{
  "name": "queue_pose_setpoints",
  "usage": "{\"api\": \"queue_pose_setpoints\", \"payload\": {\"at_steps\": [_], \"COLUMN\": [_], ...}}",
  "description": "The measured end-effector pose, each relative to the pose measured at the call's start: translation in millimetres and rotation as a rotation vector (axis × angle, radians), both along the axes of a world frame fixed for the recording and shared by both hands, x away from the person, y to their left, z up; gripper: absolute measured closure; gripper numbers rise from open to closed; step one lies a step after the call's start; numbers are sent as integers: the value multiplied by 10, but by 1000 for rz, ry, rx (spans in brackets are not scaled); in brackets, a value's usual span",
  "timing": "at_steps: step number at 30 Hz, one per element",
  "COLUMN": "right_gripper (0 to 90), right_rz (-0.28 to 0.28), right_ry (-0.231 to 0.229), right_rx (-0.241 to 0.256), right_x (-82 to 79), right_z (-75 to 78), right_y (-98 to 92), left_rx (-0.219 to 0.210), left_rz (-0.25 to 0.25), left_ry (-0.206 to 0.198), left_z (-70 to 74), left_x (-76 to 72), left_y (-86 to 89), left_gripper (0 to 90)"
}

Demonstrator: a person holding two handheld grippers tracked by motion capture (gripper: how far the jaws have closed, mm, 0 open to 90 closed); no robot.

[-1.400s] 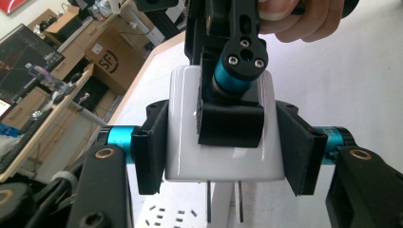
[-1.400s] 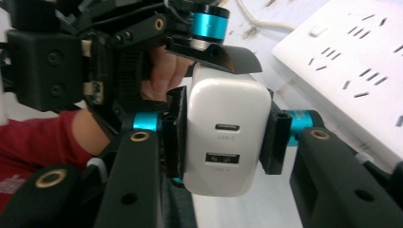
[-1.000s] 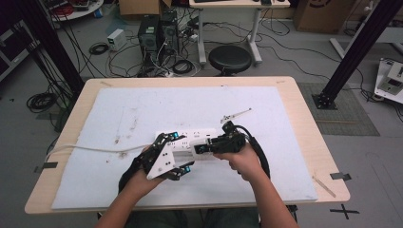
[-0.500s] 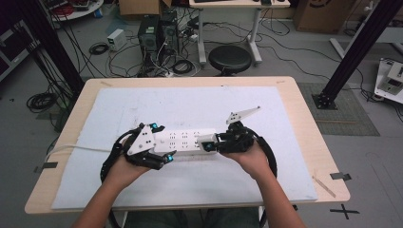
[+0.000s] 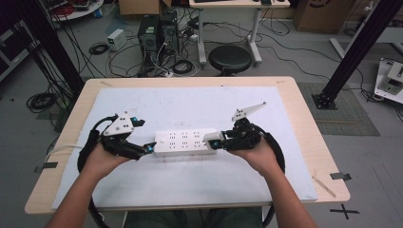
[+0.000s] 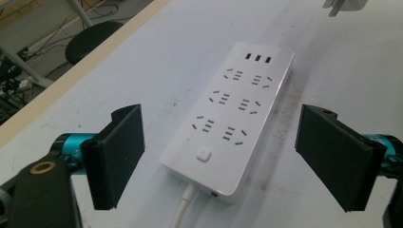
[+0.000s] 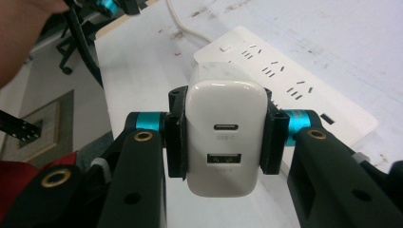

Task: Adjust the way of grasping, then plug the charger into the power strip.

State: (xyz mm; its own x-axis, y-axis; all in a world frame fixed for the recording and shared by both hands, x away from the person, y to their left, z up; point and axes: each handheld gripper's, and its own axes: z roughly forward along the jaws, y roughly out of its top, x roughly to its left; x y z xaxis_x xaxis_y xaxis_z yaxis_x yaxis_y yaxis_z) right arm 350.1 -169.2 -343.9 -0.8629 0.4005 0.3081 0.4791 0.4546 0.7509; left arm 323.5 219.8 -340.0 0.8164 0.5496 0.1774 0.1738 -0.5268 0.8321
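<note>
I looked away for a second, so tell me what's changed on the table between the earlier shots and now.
The left gripper has slid outward to the strip's cable end, jaws open around the power strip without touching it. The right gripper has drawn back to the strip's other end, staying clamped on the white charger. The power strip has hardly moved.

Beyond the counter [image 5: 304, 118] at twelve o'clock sits a round black stool [image 5: 230, 59]; computer towers [image 5: 156, 32] and tangled cables [image 5: 180, 66] at eleven, a black frame post [image 5: 354, 52] at two o'clock.
</note>
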Motion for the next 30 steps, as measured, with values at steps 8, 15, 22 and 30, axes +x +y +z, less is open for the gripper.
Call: {"api": "queue_pose_setpoints", "payload": {"at_steps": [8, 15, 22, 30], "right_gripper": [634, 634, 634, 635], "right_rz": [-4, -6, 26, 79], "right_ry": [5, 15, -5, -56], "right_rx": [-12, -27, -57, -112], "right_x": [16, 52, 84, 189], "right_z": [4, 13, 80, 208], "right_y": [-42, -93, -78, 106], "left_rx": [18, 49, 54, 43], "left_rz": [28, 33, 43, 58], "left_ry": [44, 85, 109, 157], "left_z": [19, 70, 122, 80], "left_x": [94, 223, 291, 269], "left_y": [160, 227, 278, 344], "left_gripper": [169, 169, 169, 169]}}
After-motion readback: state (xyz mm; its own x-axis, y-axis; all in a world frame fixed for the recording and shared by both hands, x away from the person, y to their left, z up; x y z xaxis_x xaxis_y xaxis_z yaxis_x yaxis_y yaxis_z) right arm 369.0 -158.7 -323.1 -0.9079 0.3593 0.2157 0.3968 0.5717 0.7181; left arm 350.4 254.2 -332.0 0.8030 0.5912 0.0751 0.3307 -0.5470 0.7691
